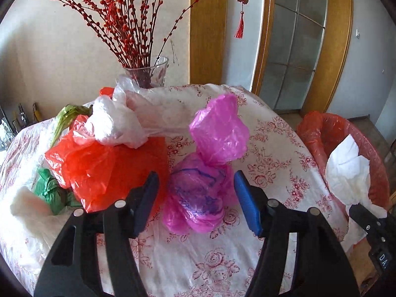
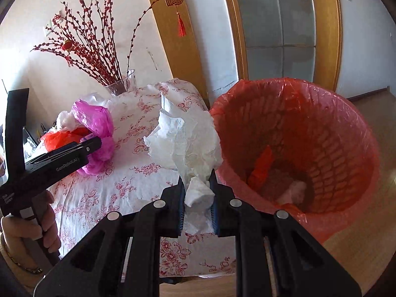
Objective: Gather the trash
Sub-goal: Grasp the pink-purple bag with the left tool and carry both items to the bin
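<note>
A crumpled pink plastic bag lies on the flowered tablecloth. My left gripper straddles its lower part, open, with the pads beside the bag and not pressing it. In the right wrist view the pink bag and the left gripper appear at the left. My right gripper is shut on a crumpled white tissue, held up at the table's edge just left of the red-lined bin. The tissue and the bin also show at the right of the left wrist view.
An orange bag, a white bag and a green bag crowd the table's left. A glass vase of red twigs stands at the back. An orange scrap lies in the bin. A hand grips the left tool.
</note>
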The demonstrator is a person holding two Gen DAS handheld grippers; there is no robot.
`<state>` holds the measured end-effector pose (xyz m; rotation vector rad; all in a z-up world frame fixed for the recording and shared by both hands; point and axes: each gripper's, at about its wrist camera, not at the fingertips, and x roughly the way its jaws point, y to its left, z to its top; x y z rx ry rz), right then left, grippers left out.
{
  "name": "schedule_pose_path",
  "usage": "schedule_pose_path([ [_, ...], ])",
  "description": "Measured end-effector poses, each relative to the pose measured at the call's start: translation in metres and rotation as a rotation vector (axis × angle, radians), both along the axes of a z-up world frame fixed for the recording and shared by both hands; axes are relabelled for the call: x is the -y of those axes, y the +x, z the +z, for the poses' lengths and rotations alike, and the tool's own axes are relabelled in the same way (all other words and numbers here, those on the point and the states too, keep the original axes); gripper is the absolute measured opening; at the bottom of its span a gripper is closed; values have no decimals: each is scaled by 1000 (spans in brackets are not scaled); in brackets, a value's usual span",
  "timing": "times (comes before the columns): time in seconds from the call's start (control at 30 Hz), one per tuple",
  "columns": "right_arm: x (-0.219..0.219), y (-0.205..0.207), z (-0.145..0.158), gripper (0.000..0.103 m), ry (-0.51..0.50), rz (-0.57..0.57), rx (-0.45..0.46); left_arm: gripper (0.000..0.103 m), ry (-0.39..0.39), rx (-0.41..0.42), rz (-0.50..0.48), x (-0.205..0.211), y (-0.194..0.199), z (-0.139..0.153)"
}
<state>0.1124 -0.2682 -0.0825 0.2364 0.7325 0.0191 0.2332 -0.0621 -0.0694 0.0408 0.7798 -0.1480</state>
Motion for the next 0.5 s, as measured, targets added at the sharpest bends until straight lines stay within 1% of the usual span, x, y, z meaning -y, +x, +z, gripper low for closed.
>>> schedule_pose_path([
  [0.1,-1,1,0,18,3,1,0,60,-8,-22,-9,1,3,-7],
  [0.17,-1,0,0,18,4,3,2,55,-20,-35,-24,3,1,-10],
  [0.23,-1,-1,1,18,5,2,5,53,-25,-46,-34,7,2,-12],
  [0.3,0,-2,2,18,6,-1,9,49,-35,-65,-45,10,3,-15],
  [0.37,1,-3,2,18,7,-7,11,42,-48,-79,-55,13,4,-19],
  [0.4,2,-4,2,18,7,-10,13,39,-54,-81,-59,14,3,-20],
  [0.5,4,-5,4,18,6,-18,17,36,-70,-74,-73,15,2,-18],
])
